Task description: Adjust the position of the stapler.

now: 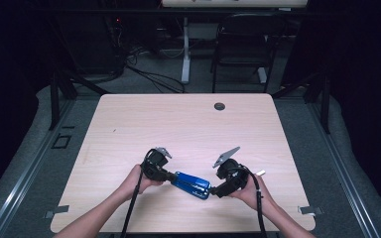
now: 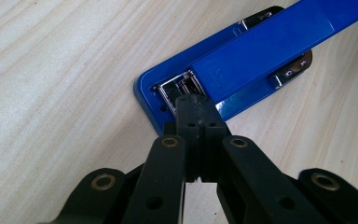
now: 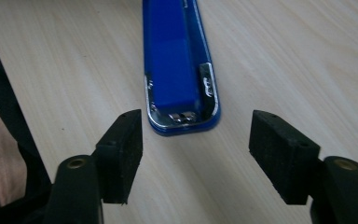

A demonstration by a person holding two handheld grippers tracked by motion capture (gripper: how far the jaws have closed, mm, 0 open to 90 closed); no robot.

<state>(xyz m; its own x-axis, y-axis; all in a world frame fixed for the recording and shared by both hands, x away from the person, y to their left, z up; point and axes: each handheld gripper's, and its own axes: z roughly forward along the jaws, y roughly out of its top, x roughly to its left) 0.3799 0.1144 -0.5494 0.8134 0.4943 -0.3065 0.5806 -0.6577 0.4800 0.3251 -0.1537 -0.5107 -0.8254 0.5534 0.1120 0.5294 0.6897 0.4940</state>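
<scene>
a pale wood-grain surface [image 1: 178,124] is seen from the high view, with a small round grommet [image 1: 220,106] set near its far edge. a blue stapler [image 1: 192,184] is laid flat near the close edge, right between the two hands, slanted so one end is turned to each hand-held gripper. the left hand-held gripper [image 1: 170,176] is held at the stapler's left end; in the left gripper view its jaws are pressed tight together, and their tips are parked at the metal hinge end of the stapler [image 2: 256,60], nothing clamped between them as far as can be made out. the right hand-held gripper [image 1: 213,191] is brought up to the other end, and in the right gripper view its jaws are spread apart, with the stapler's nose [image 3: 182,112] sat just ahead of the gap, not touched by either pad.
</scene>
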